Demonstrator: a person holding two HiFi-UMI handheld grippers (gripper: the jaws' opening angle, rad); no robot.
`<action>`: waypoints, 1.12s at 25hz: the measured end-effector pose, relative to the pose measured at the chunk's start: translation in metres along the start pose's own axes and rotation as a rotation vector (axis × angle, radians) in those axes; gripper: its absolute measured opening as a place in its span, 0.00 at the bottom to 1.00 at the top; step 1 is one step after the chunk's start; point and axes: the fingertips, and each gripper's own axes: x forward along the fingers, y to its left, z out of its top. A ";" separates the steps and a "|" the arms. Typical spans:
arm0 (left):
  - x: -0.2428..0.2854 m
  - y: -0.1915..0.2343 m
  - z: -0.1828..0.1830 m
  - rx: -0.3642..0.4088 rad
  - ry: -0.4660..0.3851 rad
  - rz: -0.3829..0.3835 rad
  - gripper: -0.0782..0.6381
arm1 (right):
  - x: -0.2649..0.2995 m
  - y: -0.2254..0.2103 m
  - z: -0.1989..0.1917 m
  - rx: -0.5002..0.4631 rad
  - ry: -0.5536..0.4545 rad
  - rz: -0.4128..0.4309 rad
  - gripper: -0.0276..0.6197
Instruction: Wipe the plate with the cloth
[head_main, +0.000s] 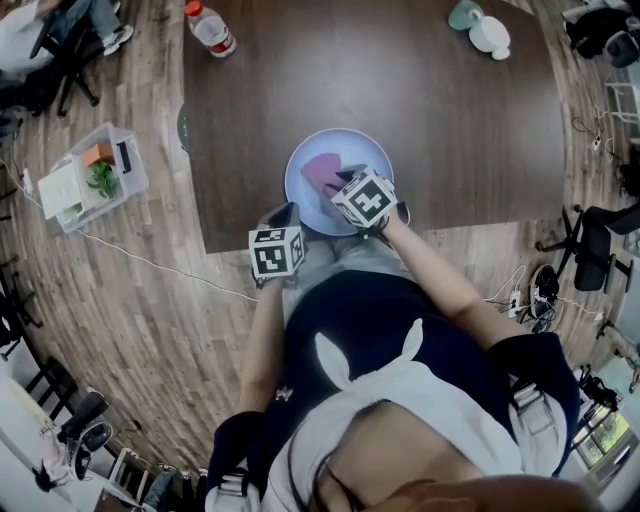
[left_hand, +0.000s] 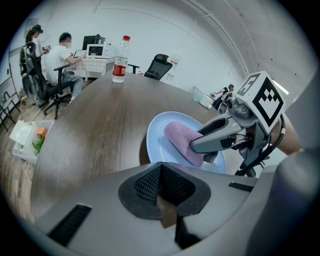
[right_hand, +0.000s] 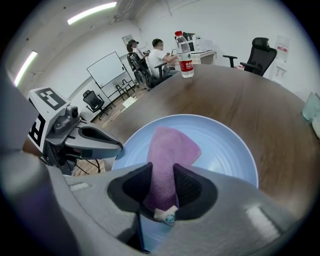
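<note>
Cloth lies on the blue plate — the right claw pinches its near end. The left claw — closed, empty — sits by the plate's left rim.

Plainly an office meeting room: large dark table, swivel chair, whiteboard, ceiling strip lights. Beyond the table's far edge, people seated at a desk with what may be a monitor.

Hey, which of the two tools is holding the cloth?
The right tool: its jaws pinch the purple cloth over the blue plate. The left tool is shut on nothing.
</note>
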 end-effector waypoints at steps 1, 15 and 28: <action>0.000 0.000 0.000 0.000 0.000 0.001 0.12 | -0.001 -0.002 -0.001 0.005 -0.002 -0.002 0.23; -0.002 0.002 0.000 -0.009 -0.010 0.009 0.12 | -0.016 -0.030 -0.015 0.071 -0.017 -0.060 0.23; -0.003 0.002 -0.002 -0.009 -0.017 0.016 0.12 | -0.030 -0.056 -0.035 0.138 0.000 -0.122 0.23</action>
